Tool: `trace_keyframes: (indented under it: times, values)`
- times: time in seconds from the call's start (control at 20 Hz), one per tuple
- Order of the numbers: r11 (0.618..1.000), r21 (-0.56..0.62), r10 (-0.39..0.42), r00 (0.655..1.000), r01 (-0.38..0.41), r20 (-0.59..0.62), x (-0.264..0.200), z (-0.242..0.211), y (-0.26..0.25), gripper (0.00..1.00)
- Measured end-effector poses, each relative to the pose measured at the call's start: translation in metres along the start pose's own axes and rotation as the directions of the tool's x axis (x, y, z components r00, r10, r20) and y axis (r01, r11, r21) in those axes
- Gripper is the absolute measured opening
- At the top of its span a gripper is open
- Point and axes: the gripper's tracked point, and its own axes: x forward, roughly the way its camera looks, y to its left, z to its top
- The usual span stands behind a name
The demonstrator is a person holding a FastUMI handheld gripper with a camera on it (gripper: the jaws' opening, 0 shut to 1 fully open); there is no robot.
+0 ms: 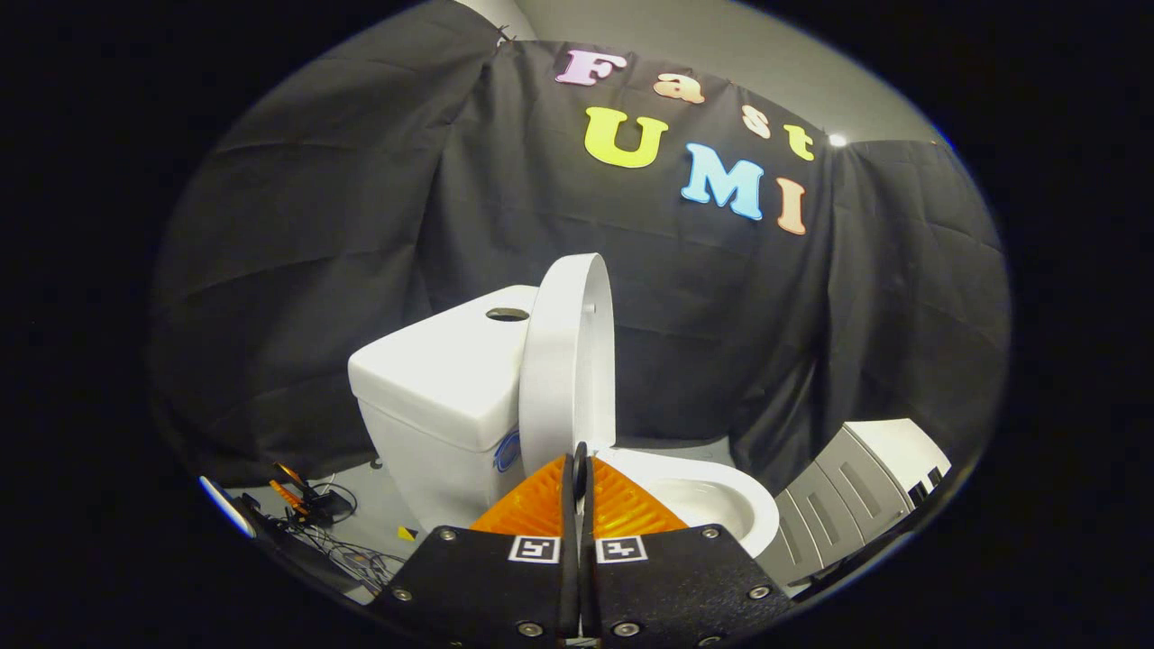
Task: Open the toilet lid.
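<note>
Standing upright against the tank [442, 379], the toilet lid [568, 361] rises just beyond the tongs [580, 464], closed together on nothing.

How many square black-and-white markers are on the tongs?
2. One marker sits on one finger's black base, the other marker beside it across the closed tongs, just below the raised toilet lid.

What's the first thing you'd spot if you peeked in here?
The white toilet lid jumps out first: it stands raised, almost upright, beside the white tank, just beyond the fingers. Below it the open bowl shows. The gripper comes next, its orange fingers shut together, with nothing seen between them, the tips close to the lid's lower edge.
</note>
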Motion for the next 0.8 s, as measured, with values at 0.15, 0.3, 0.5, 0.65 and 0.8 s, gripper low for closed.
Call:
trace_keyframes:
  times: [0.15, 0.3, 0.5, 0.65, 0.8]
  values:
    - [0.994, 0.065, 0.085, 0.996, -0.083, -0.021, -0.005, 0.004, 0.005, 0.07]
    - [0.975, 0.181, 0.118, 0.992, -0.126, 0.053, -0.028, 0.029, -0.008, 0.23]
    - [0.94, 0.303, 0.106, 0.979, -0.155, 0.173, -0.056, 0.069, -0.054, 0.88]
    - [0.928, 0.334, 0.084, 0.965, -0.167, 0.25, -0.068, 0.088, -0.099, 0.94]
    - [0.949, 0.29, 0.04, 0.957, -0.127, 0.287, -0.07, 0.092, -0.153, 0.94]
